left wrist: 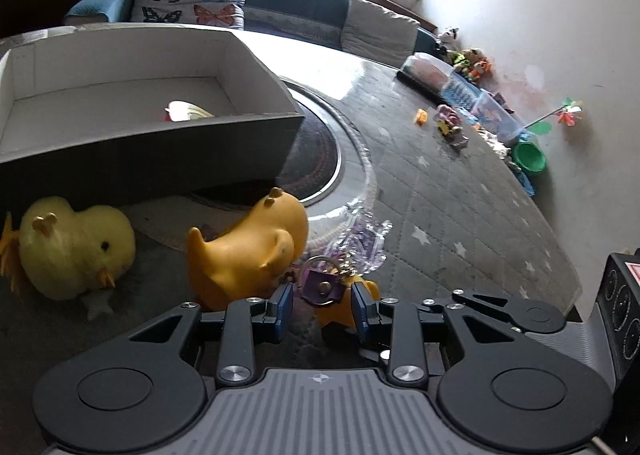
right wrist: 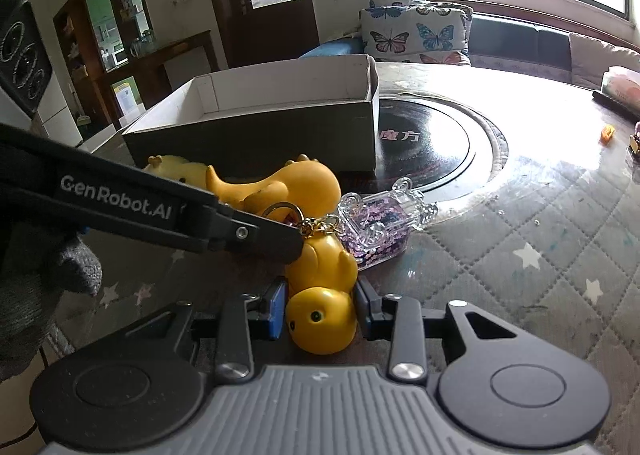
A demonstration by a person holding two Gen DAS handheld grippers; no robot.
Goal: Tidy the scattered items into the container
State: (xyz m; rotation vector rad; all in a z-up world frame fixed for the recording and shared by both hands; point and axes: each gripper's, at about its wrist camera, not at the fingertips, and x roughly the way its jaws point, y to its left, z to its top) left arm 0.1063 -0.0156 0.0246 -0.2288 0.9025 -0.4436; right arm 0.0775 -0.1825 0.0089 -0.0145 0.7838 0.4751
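Little was tidied: the white-lined cardboard box (left wrist: 152, 123) near the middle of the quilted table (left wrist: 460, 215) held one pale item (left wrist: 188, 111), while the pale yellow chick toy (left wrist: 76, 247) and orange-yellow rubber duck (left wrist: 248, 247) lay along its near wall, the clear glitter-filled keychain charm (right wrist: 380, 227) just beside them. My right gripper (right wrist: 320, 311) sat part open around the small yellow duck keychain (right wrist: 322, 311), not clamped. My left gripper (left wrist: 322, 305), similarly parted, straddled the purple key fob (left wrist: 322, 289), apparently gripping nothing.
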